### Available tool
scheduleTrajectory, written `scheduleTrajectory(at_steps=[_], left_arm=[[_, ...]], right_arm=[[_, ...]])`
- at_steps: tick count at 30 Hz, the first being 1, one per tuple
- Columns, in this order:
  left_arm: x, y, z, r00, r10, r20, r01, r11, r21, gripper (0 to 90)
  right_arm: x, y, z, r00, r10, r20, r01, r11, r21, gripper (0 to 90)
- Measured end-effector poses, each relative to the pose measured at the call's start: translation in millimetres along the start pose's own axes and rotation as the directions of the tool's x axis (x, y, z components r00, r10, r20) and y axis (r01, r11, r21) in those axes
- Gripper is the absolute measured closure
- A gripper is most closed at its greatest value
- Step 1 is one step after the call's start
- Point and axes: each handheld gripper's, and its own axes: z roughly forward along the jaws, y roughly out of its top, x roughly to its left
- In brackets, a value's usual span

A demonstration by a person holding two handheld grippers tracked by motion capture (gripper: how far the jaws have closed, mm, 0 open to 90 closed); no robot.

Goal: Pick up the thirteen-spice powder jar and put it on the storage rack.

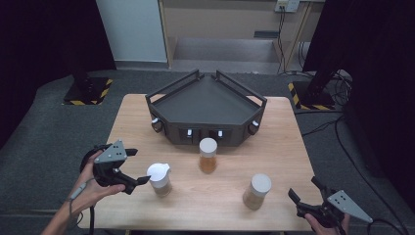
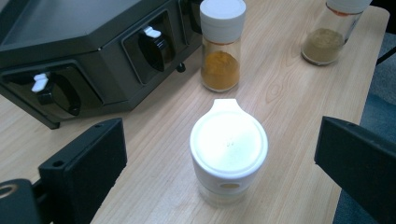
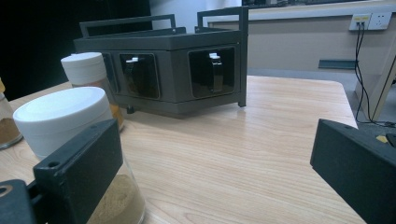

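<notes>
High view: light wooden table [image 1: 147, 122]; dark grey angular rack with rails [image 1: 208, 105] at the far centre; three clear glass spice jars with white caps in front of it, centre [image 1: 208, 154], left [image 1: 160, 179], right [image 1: 257, 191]. Left gripper [image 1: 134, 169] just beside the left jar, jaws spread. Right gripper [image 1: 306, 192] near the table's front right corner, jaws spread.

Left gripper view: left jar [image 2: 229, 151] between wide jaws, untouched.

Right gripper view: right jar [image 3: 70, 140] behind the left-hand jaw; jaws wide, holding nothing.
</notes>
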Motion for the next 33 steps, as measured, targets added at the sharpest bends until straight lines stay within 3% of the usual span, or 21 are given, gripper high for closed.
scheduleTrajectory(at_steps=[19,30,33], left_arm=[[2.5,5.3,31.0,0.9996,-0.017,0.021,0.016,0.998,0.061,2.4],[3.6,-1.6,43.0,0.9986,-0.04,0.034,0.037,0.9968,0.07,3.3],[2.4,-0.9,48.1,0.9989,-0.03,0.035,0.027,0.996,0.085,3.7]], right_arm=[[-0.1,-0.1,-0.1,1.0,0.001,-0.002,-0.001,1.0,-0.001,3.0],[-0.6,0.0,0.4,1.0,-0.002,-0.004,0.002,1.0,0.003,3.1],[-0.6,-0.1,0.4,1.0,-0.002,-0.004,0.002,1.0,0.002,3.1]])
